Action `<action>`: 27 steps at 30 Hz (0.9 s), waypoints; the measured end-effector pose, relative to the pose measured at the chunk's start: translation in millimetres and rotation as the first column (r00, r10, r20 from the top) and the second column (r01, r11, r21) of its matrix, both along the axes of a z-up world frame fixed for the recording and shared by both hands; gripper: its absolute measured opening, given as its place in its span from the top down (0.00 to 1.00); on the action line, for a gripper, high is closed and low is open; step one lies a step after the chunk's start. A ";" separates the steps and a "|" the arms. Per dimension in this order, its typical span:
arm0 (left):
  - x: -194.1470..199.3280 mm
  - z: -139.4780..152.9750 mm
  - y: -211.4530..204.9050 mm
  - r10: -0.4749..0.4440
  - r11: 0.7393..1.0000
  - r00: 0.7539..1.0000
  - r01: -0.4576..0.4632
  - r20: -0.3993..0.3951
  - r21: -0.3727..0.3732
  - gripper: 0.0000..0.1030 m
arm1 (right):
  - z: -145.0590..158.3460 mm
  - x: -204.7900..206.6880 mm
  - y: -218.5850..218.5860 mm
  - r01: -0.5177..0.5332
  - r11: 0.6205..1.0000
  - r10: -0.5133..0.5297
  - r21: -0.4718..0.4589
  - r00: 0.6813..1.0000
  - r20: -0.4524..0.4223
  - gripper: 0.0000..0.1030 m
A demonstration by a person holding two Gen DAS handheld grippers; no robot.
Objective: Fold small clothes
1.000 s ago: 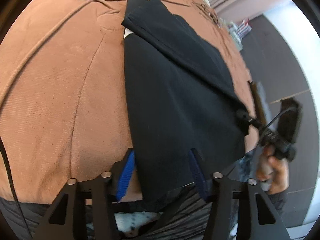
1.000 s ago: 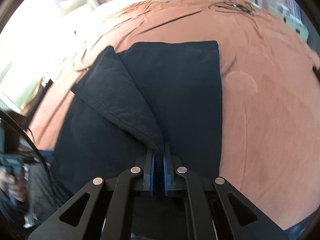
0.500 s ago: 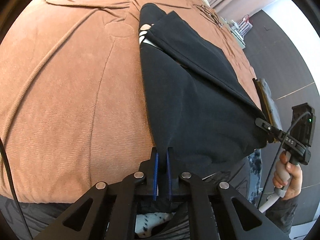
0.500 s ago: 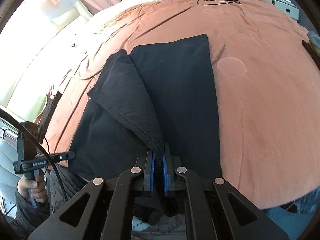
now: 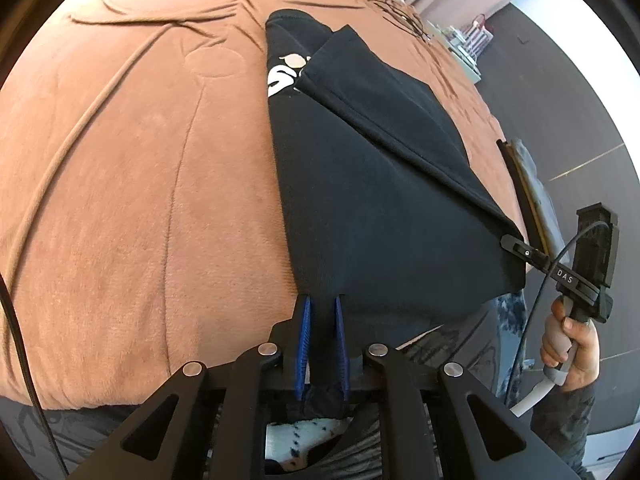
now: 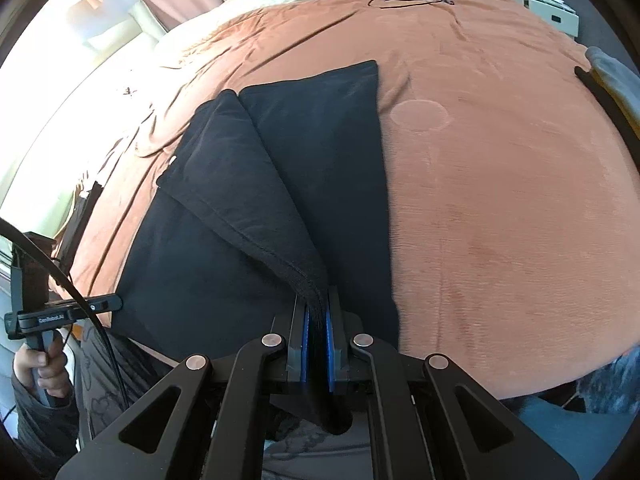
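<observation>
Left wrist view: black garment (image 5: 380, 200) spread on the brown blanket (image 5: 140, 200), one flap folded over. Left gripper (image 5: 320, 304) pinches its near hem, jaws easing apart; right gripper (image 6: 318, 300) is clamped tight on another corner.

Black tool (image 5: 320, 316), blue pads (image 5: 303, 342), silver screws, dark sleeve (image 6: 36, 420)

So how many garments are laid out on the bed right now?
1: a black garment lies on the brown blanket, its near edge clamped by the left gripper and right gripper. More could be hidden out of view.
</observation>
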State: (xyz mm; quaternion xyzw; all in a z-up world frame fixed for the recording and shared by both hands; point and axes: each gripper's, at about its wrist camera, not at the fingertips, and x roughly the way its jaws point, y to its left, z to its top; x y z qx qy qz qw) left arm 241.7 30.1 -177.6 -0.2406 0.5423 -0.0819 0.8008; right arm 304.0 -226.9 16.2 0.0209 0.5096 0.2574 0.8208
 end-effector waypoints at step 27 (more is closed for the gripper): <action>53.1 -10.5 21.0 0.054 0.999 0.998 -0.054 0.025 0.000 0.52 | -7.4 10.9 108.4 -0.180 0.923 0.219 -0.340 0.972 0.080 0.29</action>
